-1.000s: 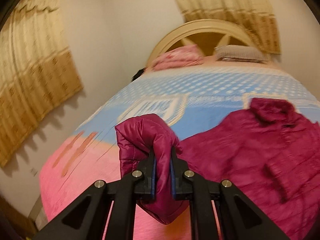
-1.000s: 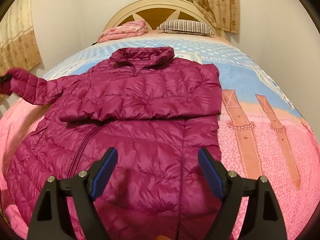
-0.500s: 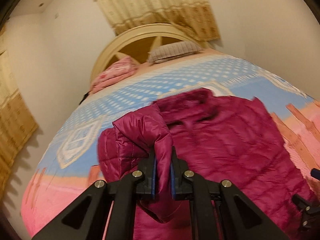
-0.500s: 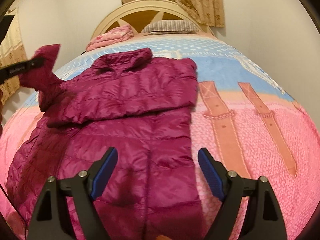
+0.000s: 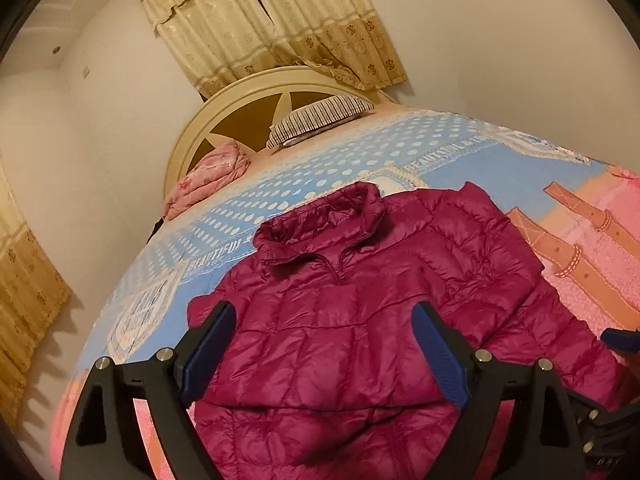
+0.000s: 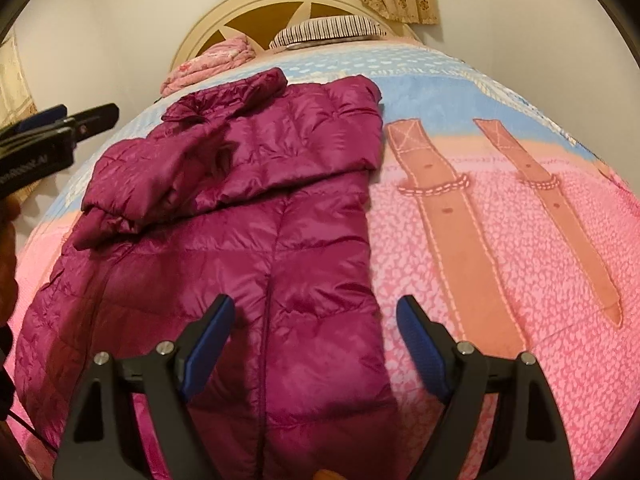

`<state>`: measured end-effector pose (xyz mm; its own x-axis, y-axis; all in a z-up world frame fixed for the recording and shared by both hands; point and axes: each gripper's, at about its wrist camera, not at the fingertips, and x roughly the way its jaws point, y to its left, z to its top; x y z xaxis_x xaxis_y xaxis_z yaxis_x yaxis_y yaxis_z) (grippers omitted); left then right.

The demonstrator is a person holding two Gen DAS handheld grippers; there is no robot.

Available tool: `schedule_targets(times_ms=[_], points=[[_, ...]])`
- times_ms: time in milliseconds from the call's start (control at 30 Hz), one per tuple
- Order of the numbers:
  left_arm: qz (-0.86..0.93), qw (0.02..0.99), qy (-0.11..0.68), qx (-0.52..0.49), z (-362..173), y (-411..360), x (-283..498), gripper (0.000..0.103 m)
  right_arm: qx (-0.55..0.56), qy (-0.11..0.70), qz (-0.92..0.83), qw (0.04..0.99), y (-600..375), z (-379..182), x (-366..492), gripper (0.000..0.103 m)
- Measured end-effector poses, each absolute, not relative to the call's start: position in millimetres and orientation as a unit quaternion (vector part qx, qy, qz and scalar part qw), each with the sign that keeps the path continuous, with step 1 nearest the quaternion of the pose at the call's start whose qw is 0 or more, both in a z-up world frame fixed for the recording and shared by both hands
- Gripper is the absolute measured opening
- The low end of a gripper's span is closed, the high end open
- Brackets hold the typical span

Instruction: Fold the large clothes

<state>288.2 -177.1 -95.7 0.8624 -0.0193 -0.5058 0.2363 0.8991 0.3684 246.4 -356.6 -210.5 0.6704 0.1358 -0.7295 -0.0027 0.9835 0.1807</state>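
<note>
Left gripper [image 5: 320,344] jaws spread wide, nothing between the pads — same for right gripper [image 6: 314,334]. Left one sits off to the right gripper's left, apart.

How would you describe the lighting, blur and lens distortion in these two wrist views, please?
Left wrist view: warm, dim indoor light, strong fisheye bending of the cream arched headboard, dark corner vignette, soft sheen on the magenta quilted puffer jacket. Right wrist view: same bulging distortion, sharp on the jacket, with a shadow darkening it near the right gripper.
</note>
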Motion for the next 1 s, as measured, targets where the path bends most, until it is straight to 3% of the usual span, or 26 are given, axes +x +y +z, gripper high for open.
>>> schedule_targets(times_ms=[333, 500, 600, 633, 733, 833, 1000], points=[[0.027, 0.929, 0.331, 0.163, -125, -56, 330, 0.09, 0.083, 0.394, 0.053, 0.914, -341, -168, 252, 0.085], [0.053, 0.919, 0.378, 0.102, -139, -4, 343, 0.09, 0.106, 0.402, 0.111, 0.903, -302, -144, 298, 0.085], [0.064, 0.915, 0.39, 0.083, -144, 17, 348, 0.09, 0.113, 0.423, 0.123, 0.891, -284, -153, 332, 0.08], [0.067, 0.913, 0.394, 0.079, -144, 24, 350, 0.09, 0.11, 0.43, 0.119, 0.888, -279, -158, 342, 0.073], [0.078, 0.91, 0.402, 0.063, -146, 46, 355, 0.09, 0.09, 0.446, 0.109, 0.884, -268, -175, 359, 0.024], [0.085, 0.91, 0.403, 0.048, -144, 62, 360, 0.09, 0.078, 0.443, 0.091, 0.888, -271, -180, 351, 0.018], [0.081, 0.912, 0.401, 0.027, -137, 60, 380, 0.09, 0.048, 0.459, 0.079, 0.884, -277, -190, 335, 0.018]])
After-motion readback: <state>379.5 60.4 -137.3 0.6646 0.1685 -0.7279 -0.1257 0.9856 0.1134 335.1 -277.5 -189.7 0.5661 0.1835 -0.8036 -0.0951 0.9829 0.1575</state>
